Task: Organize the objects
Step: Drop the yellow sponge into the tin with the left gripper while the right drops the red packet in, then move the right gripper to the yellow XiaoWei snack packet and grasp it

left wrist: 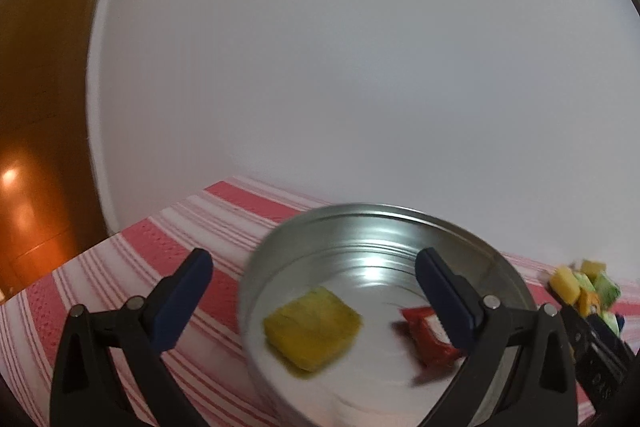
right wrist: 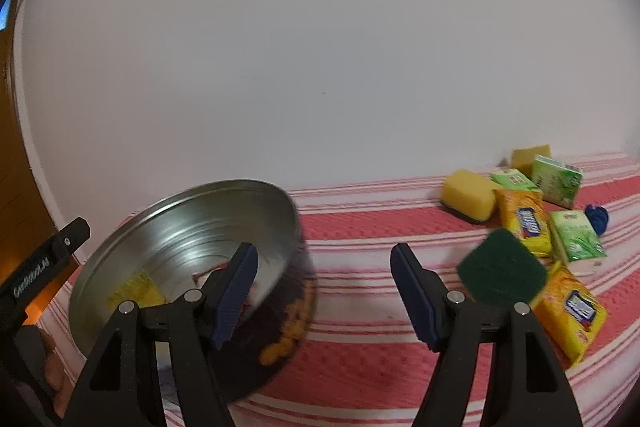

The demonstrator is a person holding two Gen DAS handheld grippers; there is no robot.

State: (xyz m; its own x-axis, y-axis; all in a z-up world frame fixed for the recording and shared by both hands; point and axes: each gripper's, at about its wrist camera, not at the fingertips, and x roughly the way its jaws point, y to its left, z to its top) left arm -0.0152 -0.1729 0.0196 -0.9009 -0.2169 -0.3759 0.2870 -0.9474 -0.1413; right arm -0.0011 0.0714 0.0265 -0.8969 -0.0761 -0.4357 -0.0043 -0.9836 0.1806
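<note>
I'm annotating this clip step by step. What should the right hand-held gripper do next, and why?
Probably swing right toward the green scouring pad and close on it. The right hand-held gripper is open and holds nothing, the tin already has a yellow sponge and a red packet inside, and the pad is the nearest loose item in the pile.

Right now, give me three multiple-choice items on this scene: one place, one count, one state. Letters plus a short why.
1. Where is the yellow sponge?
A. inside the round tin
B. on the striped cloth
C. against the wall

2. How many items lie in the tin?
A. none
B. two
C. five

3. The right hand-held gripper is:
A. shut on a sponge
B. shut on the tin
C. open

Key: 1 A, it lies on the tin's floor; 2 B, the sponge and a red packet; 3 C, its blue pads stand wide apart with nothing between.
</note>
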